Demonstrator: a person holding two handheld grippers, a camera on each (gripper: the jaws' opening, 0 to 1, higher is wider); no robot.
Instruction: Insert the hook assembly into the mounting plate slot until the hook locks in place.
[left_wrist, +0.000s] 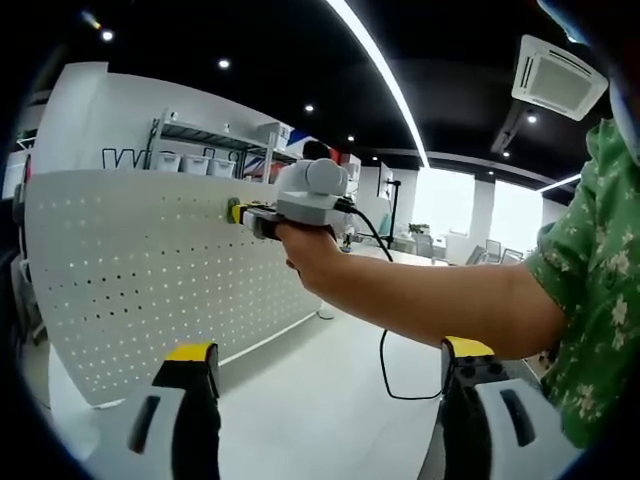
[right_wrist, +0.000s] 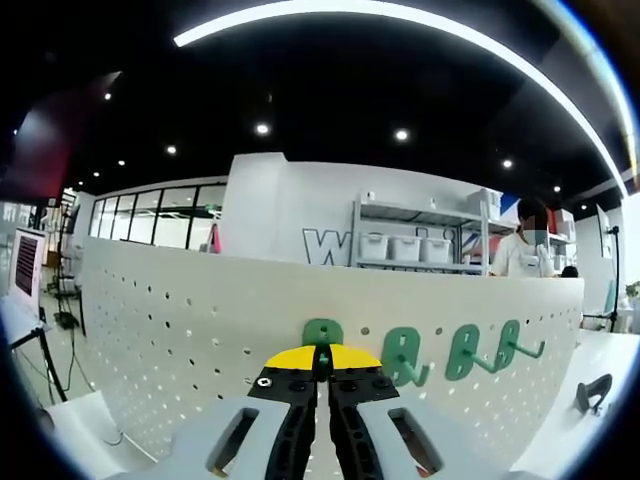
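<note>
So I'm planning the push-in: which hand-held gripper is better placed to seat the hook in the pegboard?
The right hand-held gripper: its jaws are shut on a green hook right at the white pegboard. The left hand-held gripper is open and farther back.

Right tongs (left_wrist: 238, 212) touch pegboard (left_wrist: 140, 270); left tongs (left_wrist: 330, 380) gape.

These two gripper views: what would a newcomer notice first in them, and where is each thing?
In the right gripper view, the right gripper has its yellow-tipped jaws closed on a green hook against the white pegboard, with more green hooks mounted to its right. In the left gripper view, a hand presses that gripper to the board, while the left gripper waits open below.
</note>
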